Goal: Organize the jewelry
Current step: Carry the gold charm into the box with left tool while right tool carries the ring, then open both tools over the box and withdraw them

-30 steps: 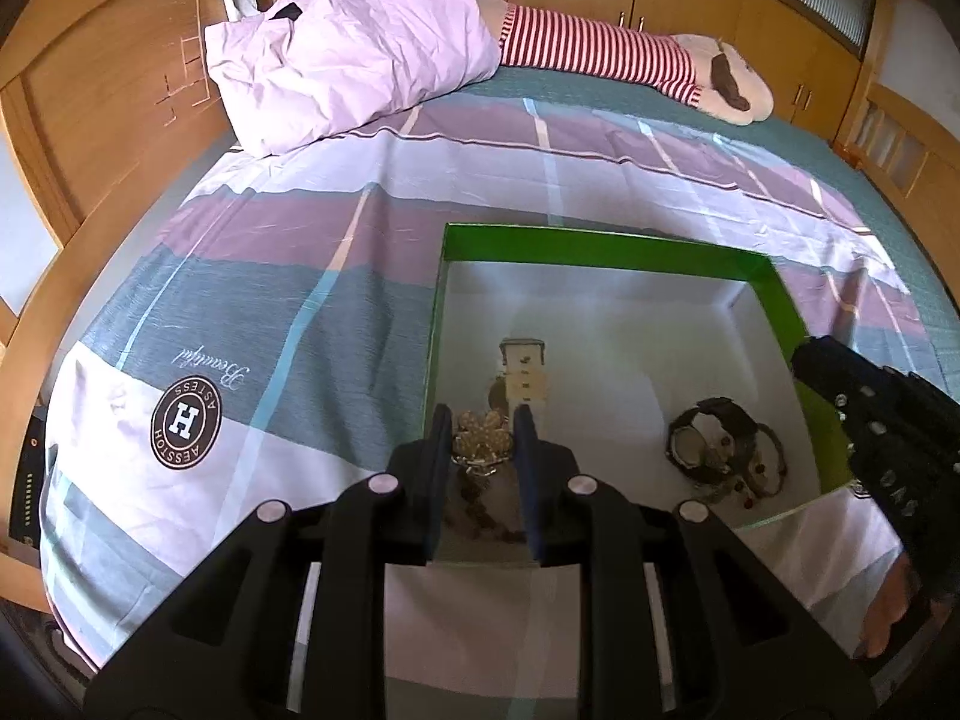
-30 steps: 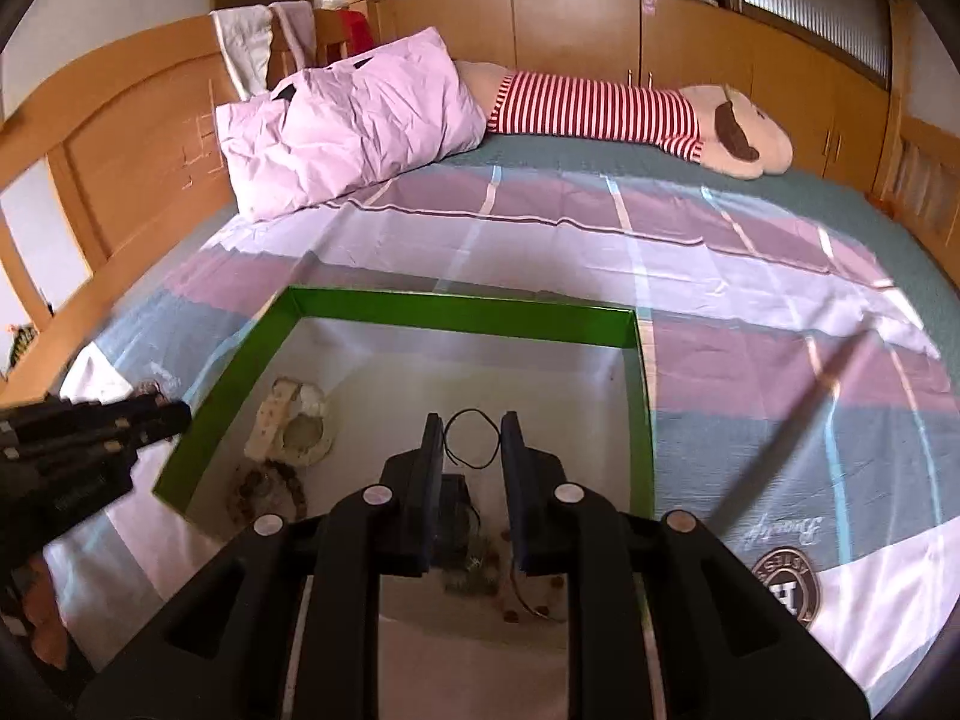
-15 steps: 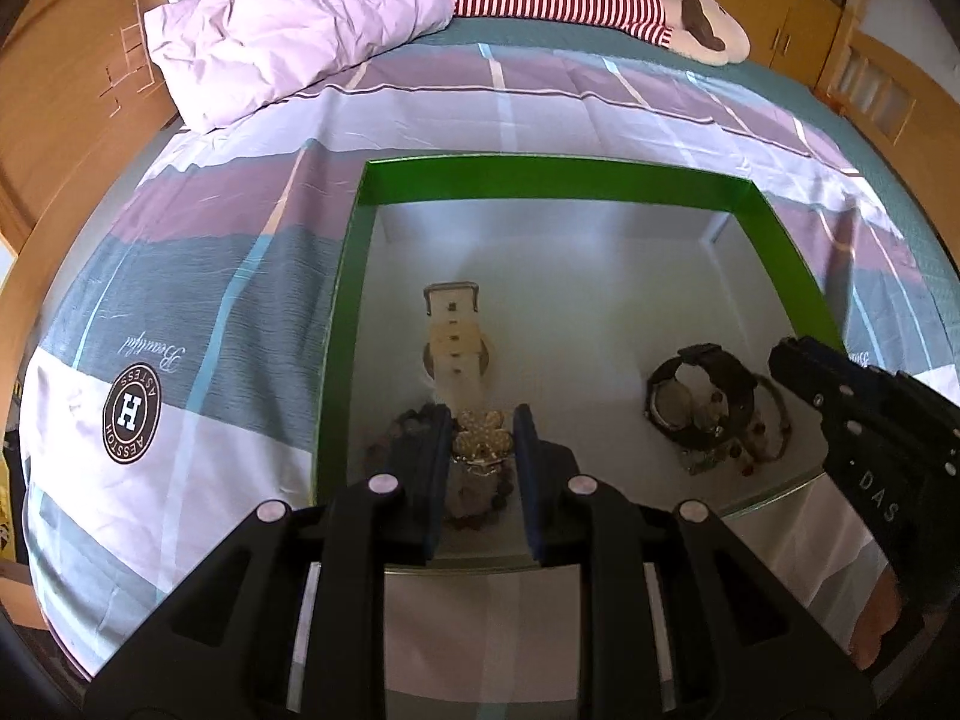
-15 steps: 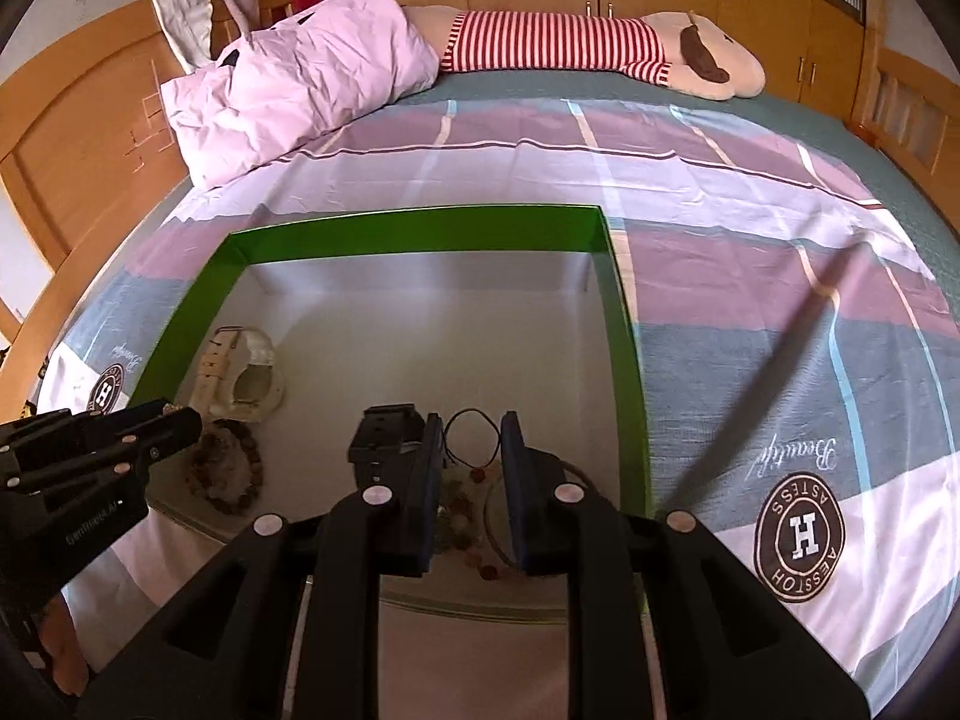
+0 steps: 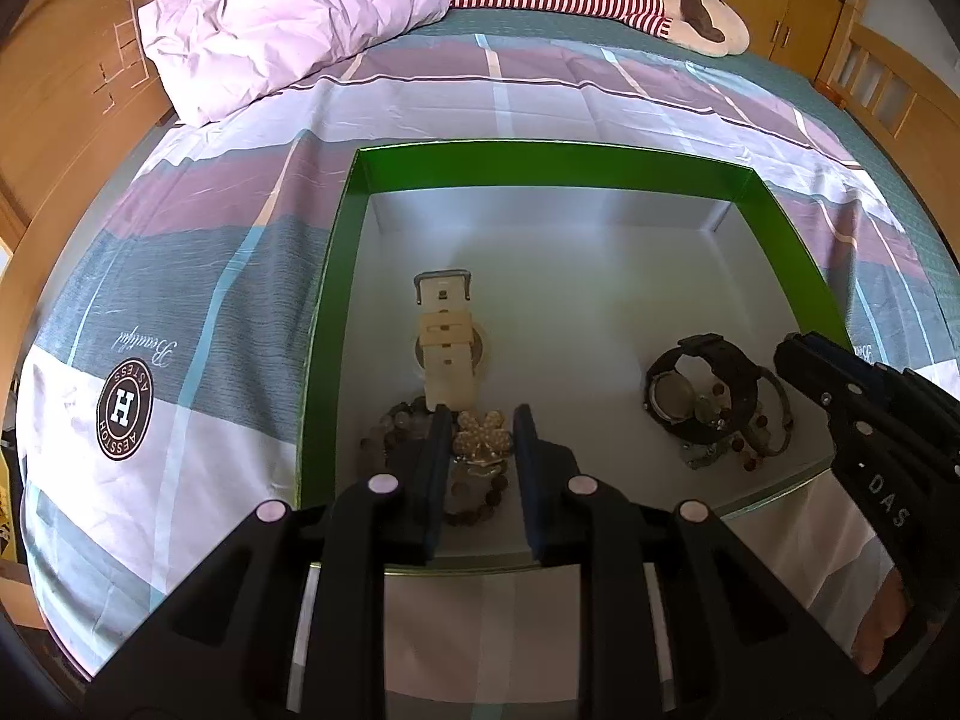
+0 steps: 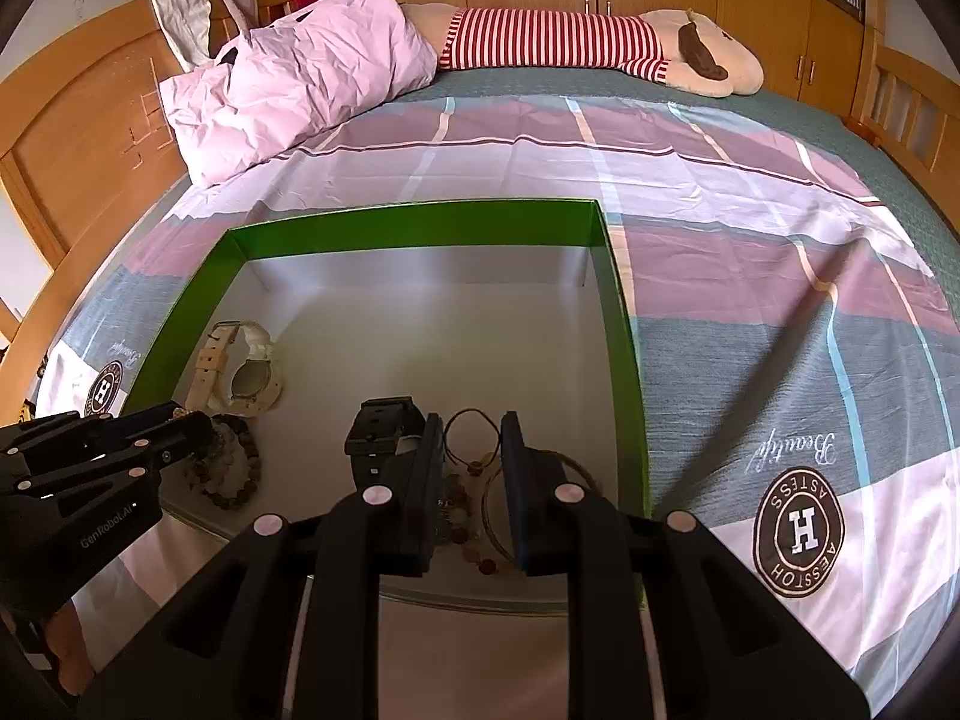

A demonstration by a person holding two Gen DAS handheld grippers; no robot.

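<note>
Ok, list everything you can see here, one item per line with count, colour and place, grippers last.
box: one, green rim, pale inside, on the bed.
cream watch: one, left half of the box.
flower brooch: one, pearl and gold, between the left gripper's fingertips.
bead bracelet: one, brown, near left corner of the box.
black watch: one, right half of the box.
loose cords and beads: several, dark and brown, beside the black watch.
bedsheet: one, purple, grey and white checks.
pillow: one, pink, at the headboard.
plush toy: one, red-striped, far edge.
left gripper: black, shut on the brooch.
right gripper: black, empty, over the cords.
</note>
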